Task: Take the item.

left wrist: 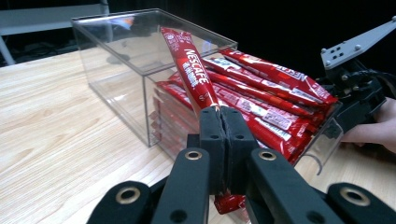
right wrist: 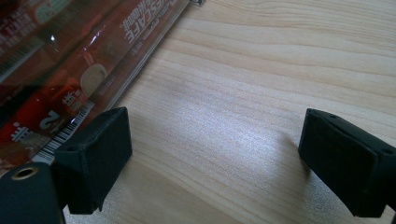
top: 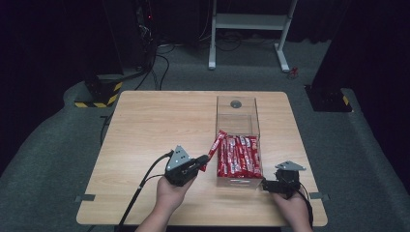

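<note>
A clear plastic box [top: 237, 113] stands on the wooden table [top: 145, 125], its near half packed with several red Nescafe sticks [top: 239, 155]. My left gripper [top: 205, 159] is shut on one red stick [top: 214, 149], which slants up over the box's left wall. In the left gripper view the held stick [left wrist: 191, 70] rises from the closed jaws in front of the box [left wrist: 121, 56]. My right gripper [top: 265, 184] rests at the box's near right corner, open, with bare table between its fingers [right wrist: 95, 154]. The box wall and sticks [right wrist: 60, 70] lie just beside its left finger.
The table's left half and far strip are bare wood. A white frame [top: 249, 24] and cables stand on the floor beyond the table. Yellow-black striped bases [top: 99, 94] sit at the far left. The right hand [left wrist: 373, 128] appears past the box in the left gripper view.
</note>
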Tool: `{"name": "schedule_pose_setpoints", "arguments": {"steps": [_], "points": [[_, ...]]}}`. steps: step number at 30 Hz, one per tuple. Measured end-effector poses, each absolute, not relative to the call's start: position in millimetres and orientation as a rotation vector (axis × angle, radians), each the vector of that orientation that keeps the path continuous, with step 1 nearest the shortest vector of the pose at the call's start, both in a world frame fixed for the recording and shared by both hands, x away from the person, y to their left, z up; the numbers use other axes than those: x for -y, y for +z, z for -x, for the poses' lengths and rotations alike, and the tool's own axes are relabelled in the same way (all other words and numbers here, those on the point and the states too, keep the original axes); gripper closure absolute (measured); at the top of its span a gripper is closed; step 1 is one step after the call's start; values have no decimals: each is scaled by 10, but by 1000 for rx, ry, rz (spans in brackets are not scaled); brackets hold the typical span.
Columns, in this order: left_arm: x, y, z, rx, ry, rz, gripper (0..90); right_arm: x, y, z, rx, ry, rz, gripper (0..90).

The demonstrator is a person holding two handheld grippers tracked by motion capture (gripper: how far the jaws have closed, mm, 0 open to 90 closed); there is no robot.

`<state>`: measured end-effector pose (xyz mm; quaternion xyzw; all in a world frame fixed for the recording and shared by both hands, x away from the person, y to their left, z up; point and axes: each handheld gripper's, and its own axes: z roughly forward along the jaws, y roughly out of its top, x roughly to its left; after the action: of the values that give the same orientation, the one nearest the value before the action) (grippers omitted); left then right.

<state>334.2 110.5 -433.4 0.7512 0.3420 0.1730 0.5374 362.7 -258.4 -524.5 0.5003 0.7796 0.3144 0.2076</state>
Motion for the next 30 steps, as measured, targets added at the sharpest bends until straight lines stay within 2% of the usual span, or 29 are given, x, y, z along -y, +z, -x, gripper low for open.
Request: {"name": "schedule_pose_setpoints", "arguments": {"steps": [30], "points": [[-1624,-4404,-3423,-917,516,-1763,886,2584,-5245,-3628,-2169,875,-1393,94]]}}
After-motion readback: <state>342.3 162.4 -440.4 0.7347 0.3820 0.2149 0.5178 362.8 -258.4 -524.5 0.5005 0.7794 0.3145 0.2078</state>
